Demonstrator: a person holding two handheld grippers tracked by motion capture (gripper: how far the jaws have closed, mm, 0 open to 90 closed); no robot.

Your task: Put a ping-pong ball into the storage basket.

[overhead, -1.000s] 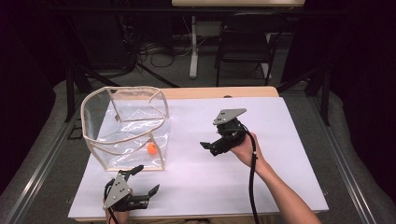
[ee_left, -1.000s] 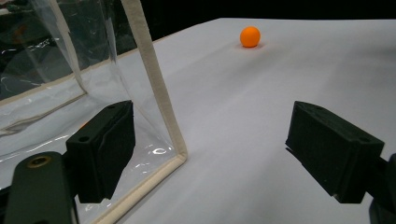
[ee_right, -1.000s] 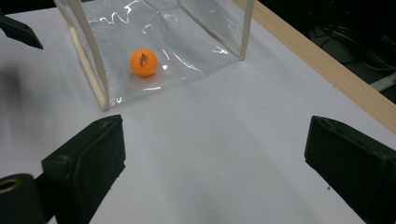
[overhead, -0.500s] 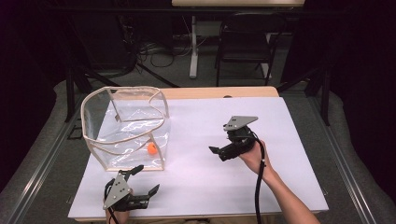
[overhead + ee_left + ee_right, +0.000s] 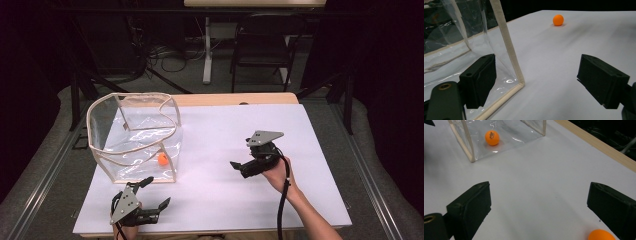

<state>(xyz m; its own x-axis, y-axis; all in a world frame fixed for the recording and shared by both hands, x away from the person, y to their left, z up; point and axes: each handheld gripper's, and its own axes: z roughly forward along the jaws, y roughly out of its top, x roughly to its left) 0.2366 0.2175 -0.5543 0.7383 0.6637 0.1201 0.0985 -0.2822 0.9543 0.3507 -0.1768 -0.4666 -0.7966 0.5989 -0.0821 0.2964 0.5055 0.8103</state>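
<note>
A clear plastic bag (image 5: 134,145) with beige trim stands open at the table's left. One orange ball (image 5: 162,159) lies inside it, also seen through the plastic as the ball in the bag (image 5: 492,137). A second orange ball (image 5: 600,235) rests on the white table just by my right gripper's (image 5: 540,195) right jaw; the left gripper view shows this loose ball (image 5: 558,20) far off. My right gripper (image 5: 239,167) is open and empty at mid-table. My left gripper (image 5: 156,192) is open near the front edge, its left jaw beside the bag's corner (image 5: 512,62).
The white table top (image 5: 215,125) stretches between the bag and the right gripper. A wooden strip (image 5: 235,98) runs along its far edge. Beyond it stand a chair (image 5: 260,50) and cables on the floor.
My right gripper has drifted right and toward the near edge, dropping closer to the table. The left gripper and the bag have stayed still.
</note>
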